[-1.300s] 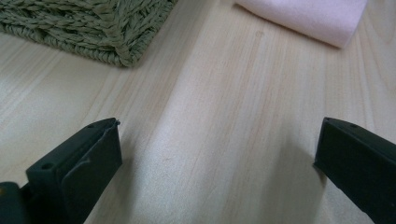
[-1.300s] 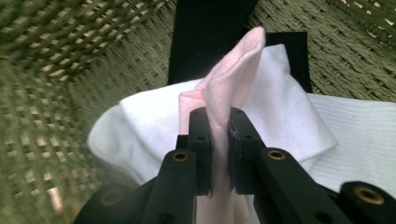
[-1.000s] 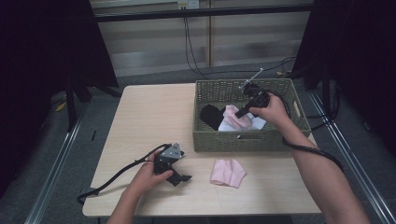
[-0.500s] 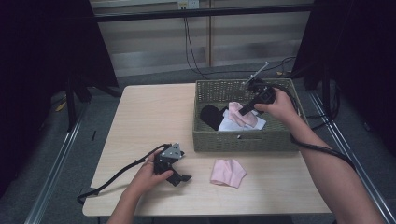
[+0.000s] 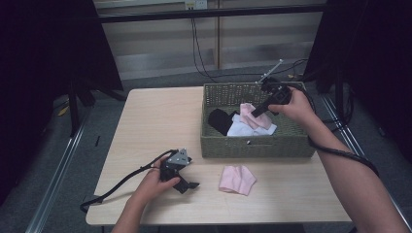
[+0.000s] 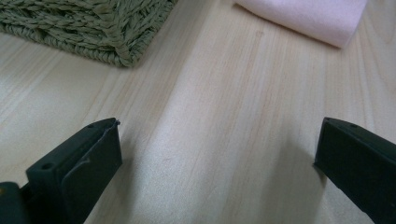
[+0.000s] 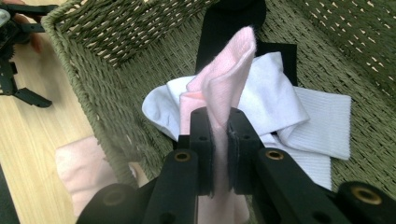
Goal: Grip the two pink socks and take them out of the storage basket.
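Right tool (image 7: 219, 122) clamped on a pink sock (image 7: 227, 79), pinched near its middle fold and held just above the pile inside the woven basket (image 5: 252, 144). Left tool (image 5: 187, 185) resting low on the counter (image 5: 155, 121) in front of the basket, jaws spread wide with nothing but bare wood between them.

Handling, as a judgement: soft, light knit fabric, no stiffness at all, so likely to droop on both sides of the pinch and to drag its loose ends across the basket wall. Little risk of slipping out of closed pads, more risk of snagging on the wicker or of catching a neighbour underneath. Best hold probably where it is now, on a doubled fold, thick enough to fill the pads; a single thin edge would pull free sooner.

Count: two pink socks, one in the right tool and one lying flat on the counter (image 5: 236, 178) just in front of the basket. One white sock (image 7: 299, 121) and one black sock (image 5: 221, 120) seen in the basket, touching and partly overlapping. One basket, two tools.
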Tool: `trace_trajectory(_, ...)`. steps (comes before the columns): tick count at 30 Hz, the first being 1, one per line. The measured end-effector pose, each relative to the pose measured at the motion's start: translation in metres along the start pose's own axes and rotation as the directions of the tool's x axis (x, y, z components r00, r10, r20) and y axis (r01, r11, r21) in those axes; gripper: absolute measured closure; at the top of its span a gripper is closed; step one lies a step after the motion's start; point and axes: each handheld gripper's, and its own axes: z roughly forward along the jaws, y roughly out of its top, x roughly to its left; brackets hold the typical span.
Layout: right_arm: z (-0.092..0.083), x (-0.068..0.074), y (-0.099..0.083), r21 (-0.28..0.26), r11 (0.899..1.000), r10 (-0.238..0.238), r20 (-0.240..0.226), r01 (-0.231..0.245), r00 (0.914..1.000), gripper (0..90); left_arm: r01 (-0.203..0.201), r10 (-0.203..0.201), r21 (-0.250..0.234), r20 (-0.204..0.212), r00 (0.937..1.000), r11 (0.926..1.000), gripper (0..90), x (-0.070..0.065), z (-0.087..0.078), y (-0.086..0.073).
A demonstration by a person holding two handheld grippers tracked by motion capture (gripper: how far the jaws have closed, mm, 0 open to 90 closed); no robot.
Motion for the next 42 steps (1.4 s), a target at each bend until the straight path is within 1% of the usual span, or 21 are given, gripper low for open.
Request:
trace_trajectory(4,-0.005,0.001,0.002,0.008,1.000,-0.008,0.010,0.008,0.9999,82.5,-0.001,0.001,0.001,0.000,1.0000,1.0000,0.0,0.000,0.000,0.000)
trace_trajectory(11,-0.017,0.002,0.003,0.006,1.000,-0.007,0.014,0.007,0.9999,82.5,-0.001,0.001,0.001,0.000,1.0000,1.0000,0.0,0.000,0.000,0.000)
trace_trajectory(13,-0.019,0.003,0.003,0.008,1.000,-0.015,0.013,0.015,0.9998,82.5,-0.001,0.001,0.001,0.000,1.0000,1.0000,0.0,0.000,0.000,0.000)
trace_trajectory(14,-0.021,0.004,0.003,0.009,1.000,-0.010,0.013,0.010,0.9999,82.4,-0.001,0.001,0.001,0.000,1.0000,1.0000,0.0,0.000,0.000,0.000)
trace_trajectory(15,-0.022,0.003,0.002,0.012,1.000,-0.019,0.016,0.019,0.9997,82.5,-0.001,0.001,0.001,0.000,1.0000,1.0000,0.0,0.000,0.000,0.000)
trace_trajectory(16,-0.023,0.004,0.002,0.011,1.000,-0.015,0.016,0.015,0.9998,82.4,-0.001,0.001,0.000,0.000,1.0000,1.0000,0.0,0.000,0.000,0.000)
trace_trajectory(21,-0.031,0.005,0.002,0.008,1.000,-0.013,0.007,0.013,0.9999,82.4,0.000,0.000,0.000,0.000,1.0000,1.0000,0.0,0.000,0.000,0.000)
trace_trajectory(22,-0.032,0.006,0.002,0.008,1.000,-0.018,0.009,0.018,0.9998,82.4,0.000,0.000,0.000,0.000,1.0000,1.0000,0.0,0.000,0.000,0.000)
trace_trajectory(23,-0.033,0.007,0.002,0.009,1.000,-0.011,0.008,0.011,0.9999,82.4,-0.001,0.001,0.001,0.000,1.0000,1.0000,0.0,0.000,0.000,0.000)
trace_trajectory(24,-0.035,0.007,0.001,0.009,1.000,-0.022,0.010,0.021,0.9997,82.4,0.002,-0.002,-0.002,0.000,1.0000,1.0000,0.0,0.000,0.000,0.000)
trace_trajectory(27,-0.038,0.009,0.000,0.004,1.000,-0.020,0.006,0.020,0.9998,82.4,0.002,-0.002,-0.002,-0.001,1.0000,1.0000,0.0,0.000,0.000,0.000)
trace_trajectory(29,-0.040,0.010,0.000,0.001,1.000,-0.028,0.004,0.028,0.9996,82.4,0.002,-0.002,-0.001,0.000,1.0000,1.0000,0.0,0.000,0.000,0.000)
trace_trajectory(30,-0.042,0.011,-0.001,0.001,1.000,-0.016,0.002,0.016,0.9999,82.4,0.002,-0.002,-0.002,0.000,1.0000,1.0000,0.0,0.000,0.000,0.000)
trace_trajectory(32,-0.043,0.011,-0.001,0.003,1.000,-0.028,0.003,0.028,0.9996,82.4,0.002,-0.002,-0.001,-0.001,1.0000,1.0000,0.0,0.000,0.000,0.000)
trace_trajectory(35,-0.046,0.012,-0.002,0.005,1.000,-0.027,0.006,0.027,0.9996,82.4,0.002,-0.002,-0.002,0.000,1.0000,1.0000,0.0,0.000,0.000,0.000)
trace_trajectory(42,-0.051,0.017,-0.003,0.000,0.999,-0.045,-0.002,0.045,0.9990,82.4,0.001,-0.001,-0.001,-0.001,1.0000,1.0000,0.0,0.000,0.000,0.000)
